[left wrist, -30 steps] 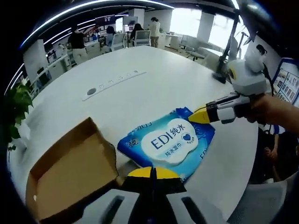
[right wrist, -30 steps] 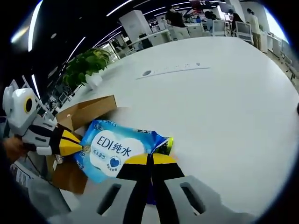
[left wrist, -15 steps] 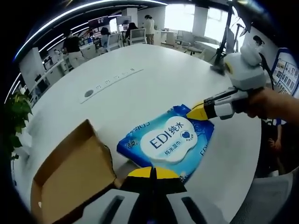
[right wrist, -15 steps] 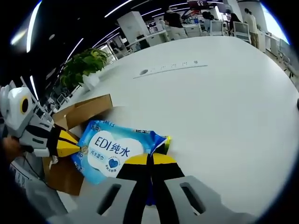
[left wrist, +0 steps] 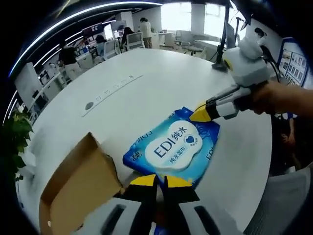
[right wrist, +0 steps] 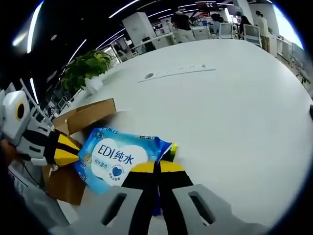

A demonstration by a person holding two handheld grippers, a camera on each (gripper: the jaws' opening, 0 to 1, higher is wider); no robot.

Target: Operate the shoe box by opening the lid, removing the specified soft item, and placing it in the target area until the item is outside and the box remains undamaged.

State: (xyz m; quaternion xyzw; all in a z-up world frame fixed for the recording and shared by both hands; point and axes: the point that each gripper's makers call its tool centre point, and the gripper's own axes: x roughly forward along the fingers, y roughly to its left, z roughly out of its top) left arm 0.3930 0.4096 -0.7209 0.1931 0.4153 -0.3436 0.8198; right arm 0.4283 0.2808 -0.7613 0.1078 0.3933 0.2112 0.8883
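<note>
In the left gripper view, the blue wet-wipe pack (left wrist: 172, 147) lies flat on the white worktop (left wrist: 146, 93), outside the cardboard shoe box (left wrist: 80, 188), its long axis running from the view's lower left toward the upper right, with the printed white label facing up. The left tool (left wrist: 156, 180) has its yellow-tipped jaws slightly apart at the pack's near edge; whether they touch it I cannot tell. The right tool (left wrist: 198, 115), held by a hand (left wrist: 281, 98), has its yellow tip pressed together on the pack's far corner. The box sits just beside the pack, open, brown and matte, one wall standing between box floor and pack. A grey cable strip (left wrist: 110, 89) lies well apart on the smooth worktop. In the right gripper view, the glossy, soft-looking pack (right wrist: 120, 156) stretches from this view's left toward its centre. The right tool (right wrist: 155, 167) is clamped on the pack's near corner. The left tool (right wrist: 68, 152) sits at the far end, its state unclear here. The box (right wrist: 85, 117) lies behind and beneath that end, and a potted plant (right wrist: 90, 66) stands beyond.
</note>
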